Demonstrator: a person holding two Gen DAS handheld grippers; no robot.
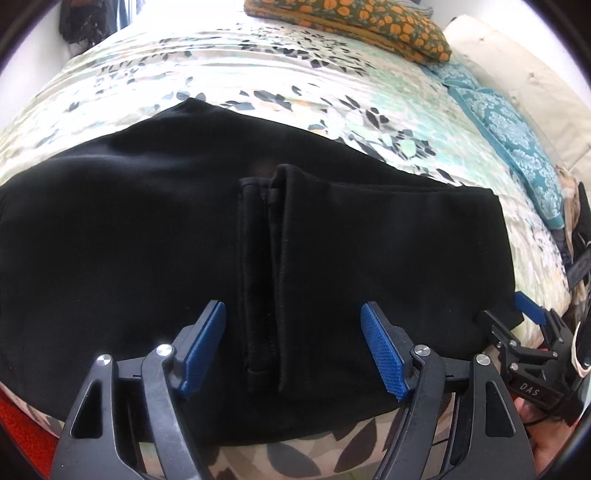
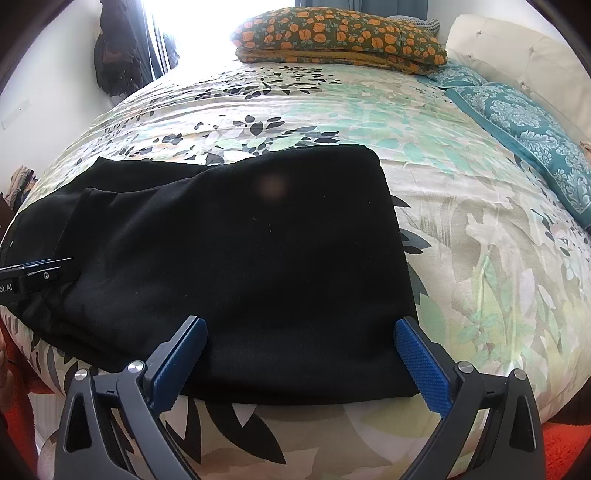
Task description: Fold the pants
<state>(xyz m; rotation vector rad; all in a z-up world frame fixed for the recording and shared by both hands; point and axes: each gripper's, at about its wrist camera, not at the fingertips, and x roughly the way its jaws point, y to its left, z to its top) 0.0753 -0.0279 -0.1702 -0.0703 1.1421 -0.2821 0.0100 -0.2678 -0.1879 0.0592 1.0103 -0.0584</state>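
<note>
Black pants (image 1: pixel 147 240): lying folded on the bed (image 1: pixel 258 85) near its front edge, hems (two stitched cuffs) on top. Left hand-held gripper (image 1: pixel 293 347): jaws apart above the cuffs, gripping nothing. Right hand-held gripper (image 2: pixel 301 363): jaws spread wide over the folded right end, empty.

Floral bedspread (image 2: pixel 461 229), orange-flowered pillow (image 2: pixel 340 33), teal pillow (image 2: pixel 535 129), cream headboard (image 2: pixel 517 48).
</note>
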